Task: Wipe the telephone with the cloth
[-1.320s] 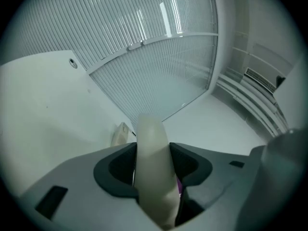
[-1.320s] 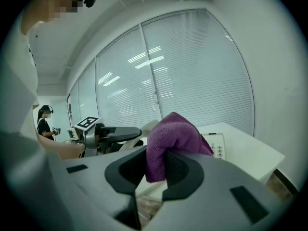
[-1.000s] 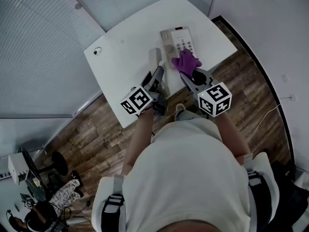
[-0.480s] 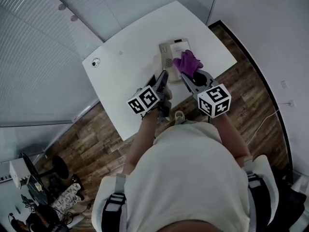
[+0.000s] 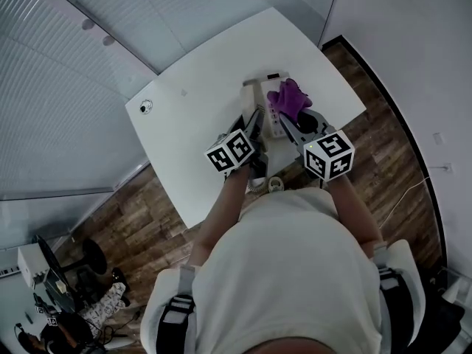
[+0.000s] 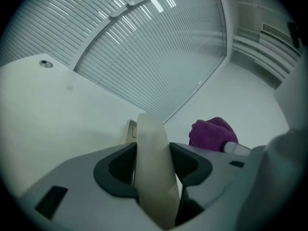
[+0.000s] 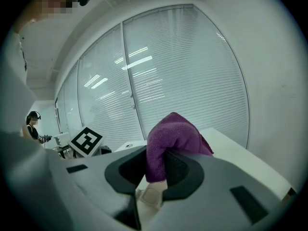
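We work at a cream telephone (image 5: pixel 256 96) on a white table (image 5: pixel 199 102).
Our left claw (image 6: pixel 153 150) grips the handset (image 6: pixel 150 126) between wide-set jaws; our right claw (image 7: pixel 156 165) pinches a bunched purple cloth (image 7: pixel 171 134) just over the telephone's base.

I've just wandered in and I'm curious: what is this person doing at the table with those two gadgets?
A person at a white table is cleaning a desk telephone, with a handheld gripper in each hand. The left gripper has its fingers closed on the cream handset. The right gripper pinches a purple cloth and holds it over the telephone. Whether the cloth is pressing on it can't be told.
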The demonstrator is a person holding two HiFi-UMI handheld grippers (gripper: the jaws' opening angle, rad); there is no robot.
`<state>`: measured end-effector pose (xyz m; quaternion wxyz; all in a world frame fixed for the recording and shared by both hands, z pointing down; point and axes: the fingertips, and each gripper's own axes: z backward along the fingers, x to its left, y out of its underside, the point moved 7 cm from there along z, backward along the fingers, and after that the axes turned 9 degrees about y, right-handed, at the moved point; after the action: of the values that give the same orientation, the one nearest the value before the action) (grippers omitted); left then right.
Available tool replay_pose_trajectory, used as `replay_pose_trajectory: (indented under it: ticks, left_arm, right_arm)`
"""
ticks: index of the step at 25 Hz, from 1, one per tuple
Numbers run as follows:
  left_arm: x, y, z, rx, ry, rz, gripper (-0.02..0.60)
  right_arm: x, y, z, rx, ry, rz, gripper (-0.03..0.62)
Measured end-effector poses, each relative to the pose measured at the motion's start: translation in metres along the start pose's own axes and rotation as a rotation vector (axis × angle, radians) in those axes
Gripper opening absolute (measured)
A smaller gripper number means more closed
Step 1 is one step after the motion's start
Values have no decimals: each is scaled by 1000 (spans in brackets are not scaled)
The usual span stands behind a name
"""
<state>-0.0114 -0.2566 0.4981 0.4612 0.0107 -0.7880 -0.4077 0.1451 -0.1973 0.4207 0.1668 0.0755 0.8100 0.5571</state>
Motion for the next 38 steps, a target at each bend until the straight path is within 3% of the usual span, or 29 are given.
replay_pose_trajectory:
  ticks: [14,25,38]
  left_arm:
    - [21,1,-40,35,-122,-54,222]
    - [23,8,-52,51,-171,-108,222]
    - [12,-1,-41,-7,-119,-110,222]
  right_arm:
    - [-26,-4,-39,12,-38,-24,86]
    - [-35,3,-46,20,-45,-42,86]
    - [-36,10,-42,21,-51,-47,86]
